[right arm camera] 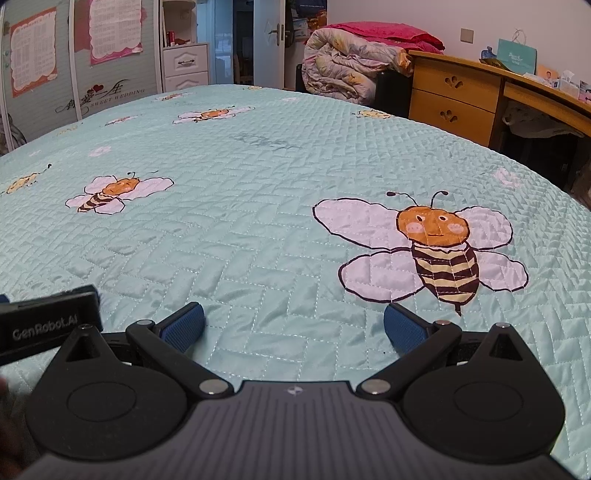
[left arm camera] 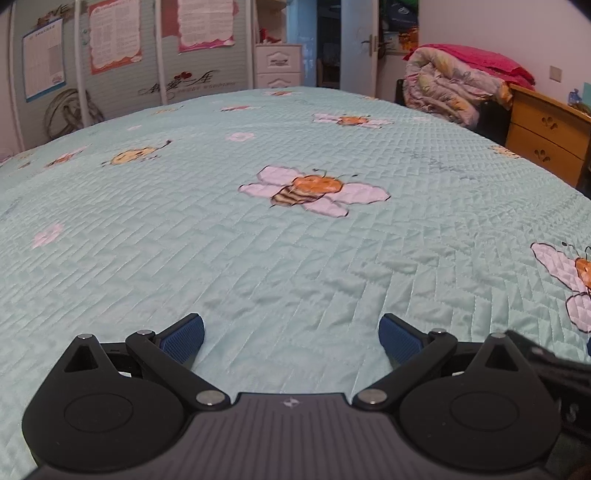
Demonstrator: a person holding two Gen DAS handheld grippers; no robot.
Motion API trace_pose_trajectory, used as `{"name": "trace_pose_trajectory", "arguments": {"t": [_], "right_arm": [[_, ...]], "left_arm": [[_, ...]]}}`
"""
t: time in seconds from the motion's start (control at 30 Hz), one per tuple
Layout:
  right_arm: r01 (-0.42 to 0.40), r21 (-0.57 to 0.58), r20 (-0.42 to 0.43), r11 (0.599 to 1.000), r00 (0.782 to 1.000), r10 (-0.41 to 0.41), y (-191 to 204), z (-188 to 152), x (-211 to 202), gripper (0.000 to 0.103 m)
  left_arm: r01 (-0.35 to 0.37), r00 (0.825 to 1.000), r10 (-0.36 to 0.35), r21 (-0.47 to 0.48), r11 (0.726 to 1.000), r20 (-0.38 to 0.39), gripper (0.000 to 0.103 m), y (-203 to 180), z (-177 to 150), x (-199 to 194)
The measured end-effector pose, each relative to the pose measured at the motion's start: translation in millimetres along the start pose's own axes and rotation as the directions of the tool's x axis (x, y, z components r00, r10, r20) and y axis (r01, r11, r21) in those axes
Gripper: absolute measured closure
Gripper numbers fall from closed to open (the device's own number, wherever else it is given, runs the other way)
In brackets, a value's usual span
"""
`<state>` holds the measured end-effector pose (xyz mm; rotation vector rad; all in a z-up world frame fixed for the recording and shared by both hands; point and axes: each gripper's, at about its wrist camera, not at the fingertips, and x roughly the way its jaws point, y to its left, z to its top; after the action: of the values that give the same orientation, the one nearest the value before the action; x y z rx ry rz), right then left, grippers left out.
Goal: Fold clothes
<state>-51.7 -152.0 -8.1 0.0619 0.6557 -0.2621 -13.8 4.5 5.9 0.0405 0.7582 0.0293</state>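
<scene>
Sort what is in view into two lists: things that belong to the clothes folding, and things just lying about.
For the job:
- left hand-held gripper, open, holding nothing
- right hand-held gripper, open, holding nothing
- bee-print quilted bedspread, the work surface
- no garment in either view

Lying about:
- rolled-up quilt
- wooden desk
- white drawer unit
- posters

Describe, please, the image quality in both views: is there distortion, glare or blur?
Left wrist view: strong fisheye bending, the bedspread bulges like a dome, corners are vignetted dark, posters look slightly soft. Right wrist view: same curvature, the desk edge bows; satin sheen glints faintly on the quilting, no harsh glare. Both grippers, left and right, appear sharp, with soft shadows only.
</scene>
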Motion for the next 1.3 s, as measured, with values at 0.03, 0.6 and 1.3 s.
{"name": "trace_pose_trajectory", "arguments": {"t": [0.03, 0.6, 1.3], "right_arm": [[-0.007, 0.005, 0.002, 1.0, 1.0, 0.007, -0.5, 0.0, -0.3, 0.001], [-0.301, -0.069, -0.193, 0.951, 0.939, 0.283, 43.4, -43.6, -107.4, 0.001], [-0.752, -0.355, -0.173, 0.556, 0.637, 0.751, 238.0, -80.0, -297.9, 0.001]], "left_arm": [[0.005, 1.0, -0.005, -0.009, 1.0, -0.01, 0.0, 3.3, -3.6, -9.2], [-0.037, 0.991, 0.011, -0.194, 0.98, -0.13, 0.0, 141.2, -104.2, -204.0], [-0.485, 0.873, 0.446, -0.452, 0.749, -0.197, 0.001, 385.7, -245.3, -357.8]]}}
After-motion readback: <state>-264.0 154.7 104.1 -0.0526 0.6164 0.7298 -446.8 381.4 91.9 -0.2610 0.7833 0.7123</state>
